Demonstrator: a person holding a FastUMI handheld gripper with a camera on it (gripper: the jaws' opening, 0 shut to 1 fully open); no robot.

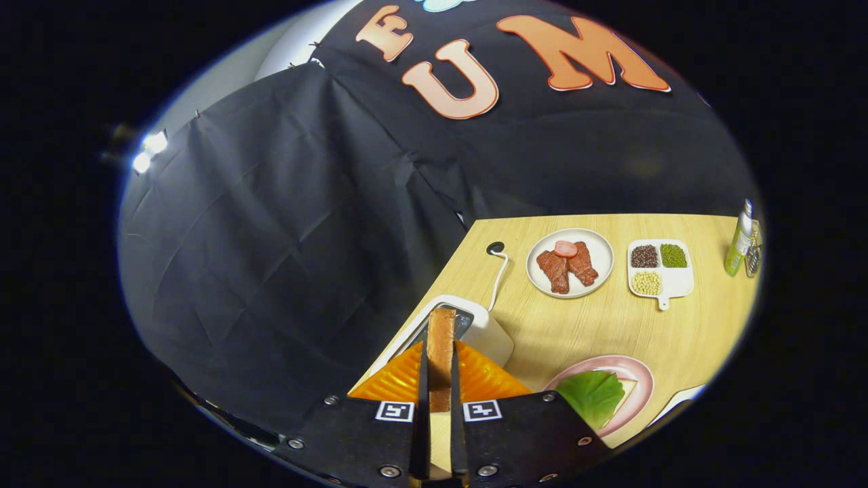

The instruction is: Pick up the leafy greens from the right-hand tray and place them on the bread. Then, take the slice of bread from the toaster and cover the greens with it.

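My claw (pixel 440 396) is clamped on a slice of bread (pixel 441 352), both fingers pressing its flat faces so it stands on edge between them, its browned crust running up the middle. The slice sits just above the white toaster (pixel 485 330), whose slot lies right beyond my fingertips; I cannot tell whether the bread's lower end is clear of the slot. The toaster's cord (pixel 500 271) runs away across the wooden surface (pixel 610 325) to a dark round grommet (pixel 496 248).

Just to the right of my fingers is a pink plate (pixel 641 393) holding the leafy greens (pixel 595 395), which lie on top of a pale slice of bread (pixel 632 386) peeking out at their far edge.

Farther off, a white plate (pixel 600 261) carries two pieces of meat (pixel 568 268) and a round pink slice. Beside it sits a white divided tray (pixel 678 283) with dark, green and pale beans in separate compartments. A green bottle (pixel 739 240) stands at the surface's far right.
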